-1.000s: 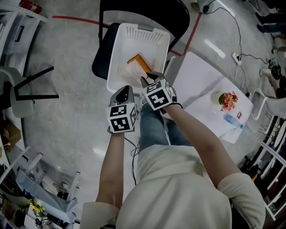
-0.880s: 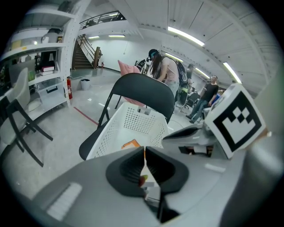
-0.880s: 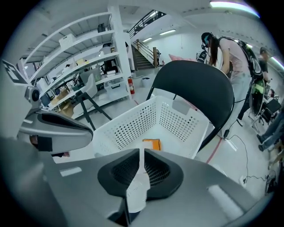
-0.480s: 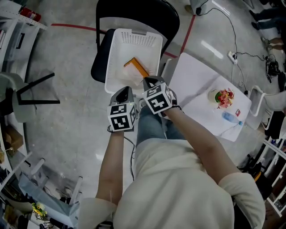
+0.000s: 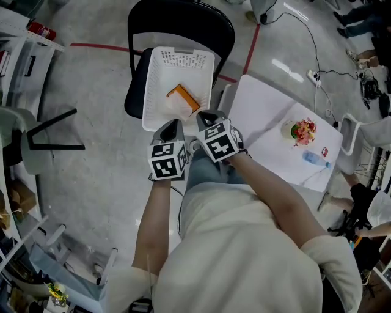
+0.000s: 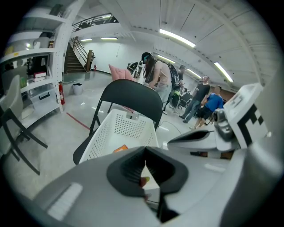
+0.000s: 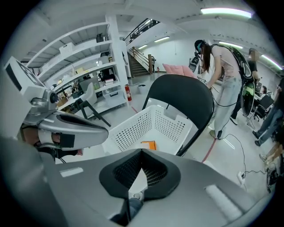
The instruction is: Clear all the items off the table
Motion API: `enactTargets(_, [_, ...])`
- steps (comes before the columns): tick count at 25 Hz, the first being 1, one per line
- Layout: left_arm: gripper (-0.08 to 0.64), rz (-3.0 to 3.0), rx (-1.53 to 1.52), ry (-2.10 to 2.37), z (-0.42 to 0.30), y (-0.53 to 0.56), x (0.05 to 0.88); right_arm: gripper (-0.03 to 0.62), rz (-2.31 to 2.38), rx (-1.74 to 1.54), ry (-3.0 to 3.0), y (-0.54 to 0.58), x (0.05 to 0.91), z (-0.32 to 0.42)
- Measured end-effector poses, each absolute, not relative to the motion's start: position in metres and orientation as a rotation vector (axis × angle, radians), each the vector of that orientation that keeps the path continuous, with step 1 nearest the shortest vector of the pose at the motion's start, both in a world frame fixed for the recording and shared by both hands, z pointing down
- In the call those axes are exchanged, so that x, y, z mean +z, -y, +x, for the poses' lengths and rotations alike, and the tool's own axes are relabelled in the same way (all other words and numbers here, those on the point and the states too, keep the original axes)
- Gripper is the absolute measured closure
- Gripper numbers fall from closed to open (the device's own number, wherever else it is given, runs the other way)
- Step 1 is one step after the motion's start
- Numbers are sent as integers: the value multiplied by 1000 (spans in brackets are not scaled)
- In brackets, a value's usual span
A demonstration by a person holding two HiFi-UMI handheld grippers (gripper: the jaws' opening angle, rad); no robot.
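Grey polished floor all round. Head view: black chair (image 5: pixel 183 18) with white basket (image 5: pixel 154 92) on its seat, just ahead of both my tips. Orange packet (image 5: pixel 183 99) lies in the basket, ahead of and between the two grippers. My left gripper (image 5: pixel 173 126) and right gripper (image 5: pixel 203 116) hang side by side, near each other, over my knees, both pointing down at the basket's near edge. White table (image 5: pixel 263 116) sits to the right of my right gripper. Well apart from it, at the table's far end, are a pink-and-red round item (image 5: pixel 302 131) (can't tell what), a clear bottle (image 5: pixel 316 160) lying down and a small red item (image 5: pixel 324 151).

Left gripper view: jaws together at the tips, nothing clamped that I can make out. Basket and chair back sit straight ahead beyond the tips. Right gripper shows just off to the right.

Right gripper view: jaws closed, tips meeting, empty. Basket with the orange packet is dead ahead and below. Left gripper shows off to the left.

Progress, my read: the packet is already in the basket, so that part is done. Three things are left on the table, so clearing is partway. Both grippers are empty and free for the next pick, which means going right.
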State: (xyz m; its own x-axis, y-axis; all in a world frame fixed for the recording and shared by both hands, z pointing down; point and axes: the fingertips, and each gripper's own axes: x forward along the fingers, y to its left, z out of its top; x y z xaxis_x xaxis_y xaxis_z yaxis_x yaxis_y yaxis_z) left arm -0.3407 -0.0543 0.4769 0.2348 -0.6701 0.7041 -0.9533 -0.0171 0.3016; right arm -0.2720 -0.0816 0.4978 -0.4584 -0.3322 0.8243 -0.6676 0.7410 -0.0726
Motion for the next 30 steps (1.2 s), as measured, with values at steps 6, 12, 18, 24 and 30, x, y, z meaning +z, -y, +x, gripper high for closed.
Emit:
enactTargets(6, [551, 1797, 482, 1490, -333, 58, 462, 594, 779, 512, 2096, 82, 484, -267])
enactTargets(12, [551, 1856, 513, 1452, -317, 59, 456, 594, 812, 511, 2105, 82, 476, -258])
enactTargets(18, [551, 1900, 532, 1407, -301, 61, 451, 594, 831, 535, 2107, 80, 472, -249])
enactTargets(24, [551, 1950, 554, 1344, -282, 63, 446, 594, 889, 556, 2102, 80, 467, -234])
enactTargets(30, [551, 2009, 566, 1269, -252, 63, 440, 594, 960, 560, 2098, 79, 462, -204])
